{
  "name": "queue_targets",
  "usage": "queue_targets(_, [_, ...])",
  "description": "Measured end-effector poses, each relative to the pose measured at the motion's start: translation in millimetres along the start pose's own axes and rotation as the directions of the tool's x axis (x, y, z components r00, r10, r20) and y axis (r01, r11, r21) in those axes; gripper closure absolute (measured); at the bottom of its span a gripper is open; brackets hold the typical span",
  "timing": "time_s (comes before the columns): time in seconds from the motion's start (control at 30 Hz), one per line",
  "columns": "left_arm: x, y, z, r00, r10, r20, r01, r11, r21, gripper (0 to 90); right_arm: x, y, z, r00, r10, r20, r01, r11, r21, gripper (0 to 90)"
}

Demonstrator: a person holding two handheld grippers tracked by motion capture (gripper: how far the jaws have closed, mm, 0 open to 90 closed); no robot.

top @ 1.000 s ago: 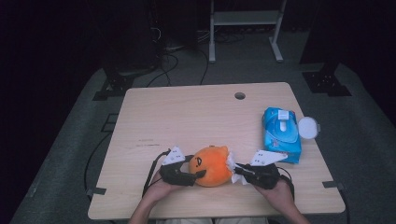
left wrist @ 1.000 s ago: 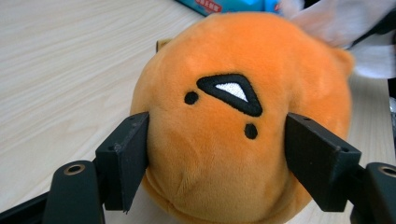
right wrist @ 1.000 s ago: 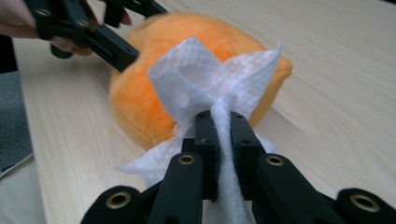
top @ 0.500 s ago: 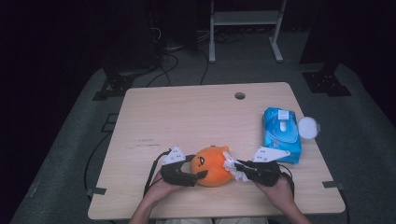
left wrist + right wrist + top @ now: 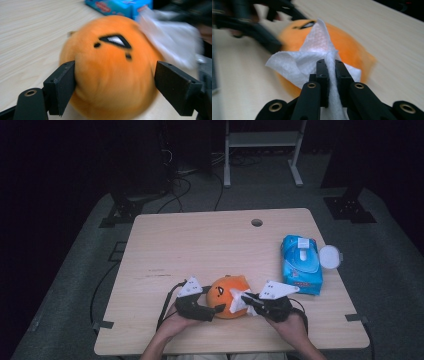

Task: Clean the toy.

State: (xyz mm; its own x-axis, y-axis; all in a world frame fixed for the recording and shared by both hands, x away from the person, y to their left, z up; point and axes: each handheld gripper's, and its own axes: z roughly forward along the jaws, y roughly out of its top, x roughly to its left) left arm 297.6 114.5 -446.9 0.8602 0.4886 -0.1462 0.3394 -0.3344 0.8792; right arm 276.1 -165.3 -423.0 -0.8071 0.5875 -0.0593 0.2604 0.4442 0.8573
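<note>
Now the left gripper (image 5: 113,82) clamps the orange plush ball (image 5: 112,67) on the desk (image 5: 200,245), while the right gripper (image 5: 329,62) pinches a white wipe (image 5: 312,57) against it.

toy (image 5: 110,67): blurred in the left gripper view; its underside is cut off by the bottom edge; its right flank is covered by the wipe (image 5: 172,42).
left gripper (image 5: 113,82): whether the right jaw touches the toy cannot be told through the blur.
pack (image 5: 120,6): cut off by the top edge in the left gripper view; its print is too blurred to be read.
right gripper (image 5: 328,66): the pinched part of the wipe is hidden between the jaws.
far side of the right gripper view: the left gripper (image 5: 262,32) is blurred there.
forearms: cut off by the near edge in the high view.
lid (image 5: 330,256): too small for detail to be told.
</note>
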Motion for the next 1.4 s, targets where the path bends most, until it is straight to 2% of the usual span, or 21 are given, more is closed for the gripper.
queue_targets(0.07, [-1.9, 0.7, 1.5, 0.9996, 0.02, -0.02, -0.02, 0.9998, 0.003, 22.6, -7.6, -1.6, -2.4, 0.9992, 0.034, 0.021, -0.034, 0.999, -0.004, 83.3])
queue_targets(0.1, [-2.7, 1.8, 2.6, 0.9995, 0.016, -0.028, -0.016, 0.9999, 0.004, 24.5, -7.4, -1.6, -2.9, 0.9992, 0.031, 0.024, -0.031, 1.0, -0.008, 83.1])
queue_targets(0.23, [-4.2, 0.7, 4.7, 0.9987, 0.021, -0.047, -0.02, 0.9997, 0.015, 27.1, 10.3, -0.5, 2.7, 0.9965, -0.066, 0.052, 0.064, 0.998, 0.026, 77.9])
queue_targets(0.43, [-6.1, 1.2, 4.9, 0.9981, 0.034, -0.051, -0.033, 0.9993, 0.02, 27.0, 12.1, -4.4, -0.5, 0.9971, -0.074, -0.018, 0.074, 0.997, 0.02, 57.5])
queue_targets(0.53, [-6.5, 1.4, 5.9, 0.9982, 0.037, -0.047, -0.036, 0.999, 0.027, 27.1, 19.7, -6.2, 3.0, 0.995, -0.099, 0.008, 0.099, 0.995, 0.014, 52.4])
queue_targets(0.6, [-5.2, 1.3, 6.2, 0.9988, 0.028, -0.041, -0.027, 0.9993, 0.027, 26.9, 22.5, -4.5, 7.2, 0.9952, -0.094, 0.026, 0.094, 0.996, 0.004, 54.5])
queue_targets(0.67, [-4.1, 1.1, 5.6, 0.9989, 0.023, -0.04, -0.022, 0.9995, 0.024, 26.3, 23.6, -3.0, 9.3, 0.9906, -0.117, 0.071, 0.117, 0.993, 0.006, 65.4])
queue_targets(0.7, [-3.2, 0.1, 5.6, 0.9992, 0.008, -0.039, -0.007, 0.9999, 0.014, 25.1, 21.8, -2.6, 9.9, 0.9909, -0.109, 0.079, 0.109, 0.994, 0.006, 70.0])
queue_targets(0.8, [-3.7, 0.5, 6.5, 0.9989, 0.011, -0.046, -0.011, 0.9999, 0.009, 23.6, 13.1, -2.5, 6.9, 0.9942, -0.067, 0.084, 0.067, 0.998, 0.005, 77.6])
queue_targets(0.87, [-4.4, 1.3, 8.6, 0.9983, 0.014, -0.057, -0.013, 0.9999, 0.007, 23.7, 13.3, -1.7, 4.3, 0.9942, -0.054, 0.094, 0.054, 0.999, -0.001, 78.5])
queue_targets(0.9, [-4.5, 1.8, 9.9, 0.9982, 0.02, -0.056, -0.02, 0.9998, 0.008, 24.1, 17.7, -0.3, 3.9, 0.9945, -0.061, 0.085, 0.062, 0.998, -0.01, 78.5])
queue_targets(0.93, [-5.0, 2.3, 11.2, 0.9978, 0.033, -0.058, -0.033, 0.9994, 0.013, 24.4, 23.8, 1.7, 5.2, 0.9962, -0.072, 0.048, 0.074, 0.997, -0.023, 78.5])
queue_targets(0.97, [-5.5, 2.6, 12.2, 0.9972, 0.038, -0.064, -0.037, 0.9992, 0.012, 24.6, 30.3, 4.0, 7.9, 0.9954, -0.095, 0.015, 0.095, 0.995, -0.031, 78.4])
queue_targets(1.03, [-4.4, 2.7, 11.3, 0.9971, 0.027, -0.07, -0.027, 0.9996, 0.009, 24.7, 36.0, 8.1, 13.1, 0.987, -0.154, 0.047, 0.154, 0.988, -0.003, 78.4])
queue_targets(1.07, [-4.1, 2.2, 10.7, 0.9976, 0.02, -0.067, -0.02, 0.9998, 0.005, 24.7, 30.8, 9.0, 13.0, 0.9896, -0.137, 0.043, 0.138, 0.99, -0.007, 78.3])
queue_targets(1.1, [-3.8, 1.6, 10.4, 0.9974, 0.028, -0.066, -0.028, 0.9996, 0.003, 24.7, 23.1, 8.5, 11.4, 0.9942, -0.1, 0.041, 0.101, 0.995, -0.017, 78.4])
queue_targets(1.2, [-4.4, 1.5, 11.0, 0.9969, 0.016, -0.077, -0.017, 0.9998, -0.006, 23.1, 3.6, 1.8, 3.7, 0.9971, -0.019, 0.073, 0.021, 0.999, -0.026, 78.6])
queue_targets(1.27, [-5.2, 2.0, 12.9, 0.9961, 0.018, -0.086, -0.019, 0.9998, -0.004, 24.1, 0.9, -2.8, 0.0, 0.9974, 0.008, 0.072, -0.007, 1.0, -0.024, 78.9])
queue_targets(1.33, [-4.4, 2.0, 12.7, 0.9949, 0.03, -0.097, -0.029, 0.9996, 0.007, 26.3, 10.1, -2.9, 0.4, 0.9988, -0.009, 0.049, 0.01, 1.0, -0.023, 78.9])
queue_targets(1.4, [-3.3, 1.4, 11.7, 0.9949, 0.02, -0.099, -0.019, 0.9998, 0.009, 27.4, 21.7, -0.7, 2.7, 0.9958, -0.078, 0.048, 0.079, 0.997, -0.01, 78.8])
